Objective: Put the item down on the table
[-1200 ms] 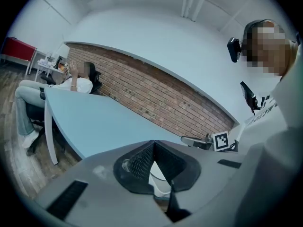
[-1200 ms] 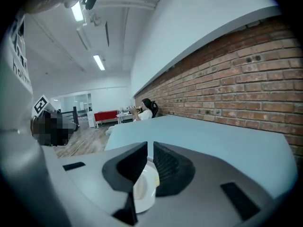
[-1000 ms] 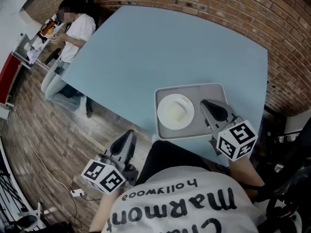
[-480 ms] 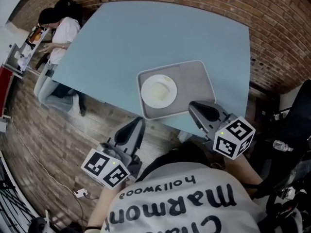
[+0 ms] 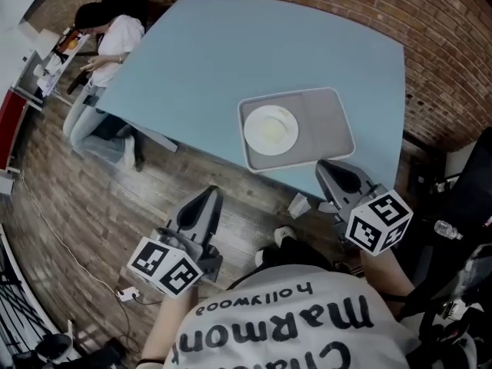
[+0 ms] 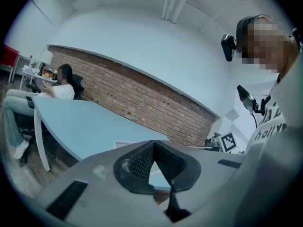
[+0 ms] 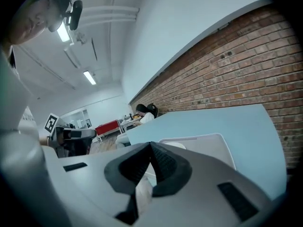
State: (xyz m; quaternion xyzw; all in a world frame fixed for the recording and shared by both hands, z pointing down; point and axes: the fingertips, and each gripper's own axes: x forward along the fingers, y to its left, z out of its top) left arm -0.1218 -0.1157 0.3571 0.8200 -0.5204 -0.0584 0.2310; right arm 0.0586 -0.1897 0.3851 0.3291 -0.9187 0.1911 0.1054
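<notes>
1 light-blue surface [image 5: 231, 60]. On the surface: 1 grey tray [image 5: 327, 125], 1 white plate [image 5: 270, 128] in it. 2 tongs by the surface's near edge: left tongs [image 5: 211, 194], right tongs [image 5: 329, 166]. 1 seated person [image 5: 115, 41] at the surface's far-left corner.

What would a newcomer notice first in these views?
The grey tray sits on the light blue table near its close edge, with a white plate on its left half. Both grippers are held off the table, jaws together and empty: the left gripper over the wooden floor, the right gripper just short of the tray. A seated person is at the table's far left corner.
</notes>
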